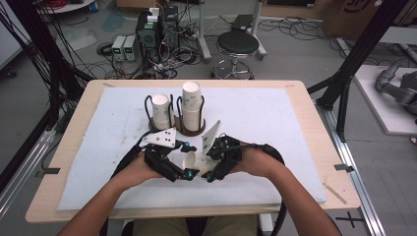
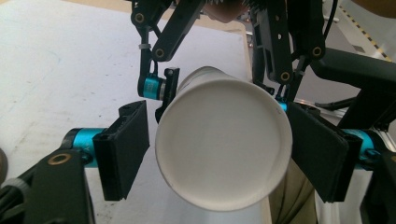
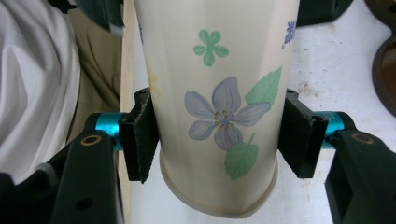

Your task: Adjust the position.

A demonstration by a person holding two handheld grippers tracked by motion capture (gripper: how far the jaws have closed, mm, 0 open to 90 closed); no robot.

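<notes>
We record two units, each a hand-held gripper of black linkage construction. The left hand-held gripper [image 1: 189,173] carries a grey three-cornered plate [image 1: 161,137] dotted with small dark holes; the right hand-held gripper [image 1: 208,174] carries a like plate [image 1: 212,136]. Each jaw ends in a flat black ribbed pad [image 2: 125,148] mounted on a turquoise anodised collar [image 2: 83,140]. Brass-coloured pivot rivets [image 2: 59,159] show on the arms, at 7 o'clock in the left gripper view. A black cable [image 1: 275,153] trails from the right unit. The person wears khaki trousers [image 1: 162,226]; forearms are unsleeved.
</notes>
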